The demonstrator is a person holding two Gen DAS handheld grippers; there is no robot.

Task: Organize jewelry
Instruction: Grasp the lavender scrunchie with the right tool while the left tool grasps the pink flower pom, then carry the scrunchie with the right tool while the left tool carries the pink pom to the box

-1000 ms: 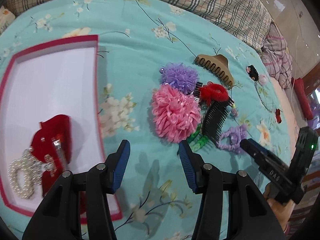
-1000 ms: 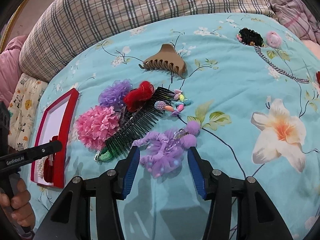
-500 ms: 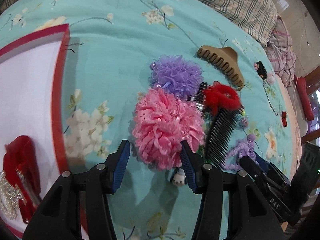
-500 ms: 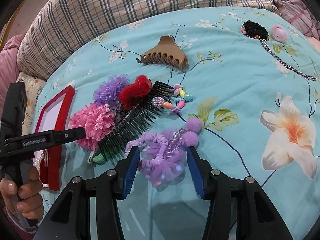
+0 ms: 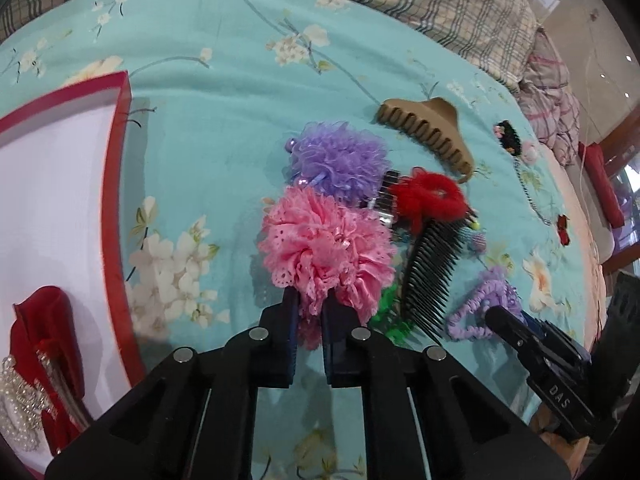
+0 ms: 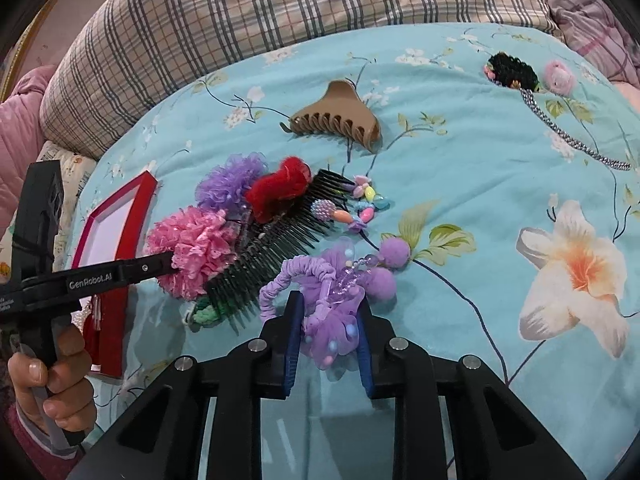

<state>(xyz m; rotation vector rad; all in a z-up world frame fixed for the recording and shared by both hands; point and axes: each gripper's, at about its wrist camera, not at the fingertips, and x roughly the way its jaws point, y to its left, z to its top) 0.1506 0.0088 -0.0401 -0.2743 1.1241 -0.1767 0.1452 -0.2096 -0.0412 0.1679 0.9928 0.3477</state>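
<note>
My left gripper (image 5: 309, 308) is shut on the near edge of the pink frilly scrunchie (image 5: 326, 244), which lies on the turquoise bedspread; it also shows in the right wrist view (image 6: 192, 248). My right gripper (image 6: 326, 316) has its jaws narrowed around the purple hair tie with pompoms (image 6: 332, 304), both pads close to its frills. The red box with a white inside (image 5: 52, 216) lies at the left and holds a red bow (image 5: 44, 340) and a pearl piece (image 5: 16, 404).
A purple scrunchie (image 5: 340, 160), a red fluffy tie (image 5: 432, 196), a black comb (image 5: 432, 268), a tan claw clip (image 5: 428, 132), a green tie (image 5: 390, 312) and coloured beads (image 6: 360, 204) lie in one cluster. A black piece with a silver chain (image 6: 516, 72) lies far right. Plaid pillows (image 6: 280, 4) line the back.
My left gripper moved forward and closed on the pink scrunchie. My right gripper narrowed around the purple hair tie.
</note>
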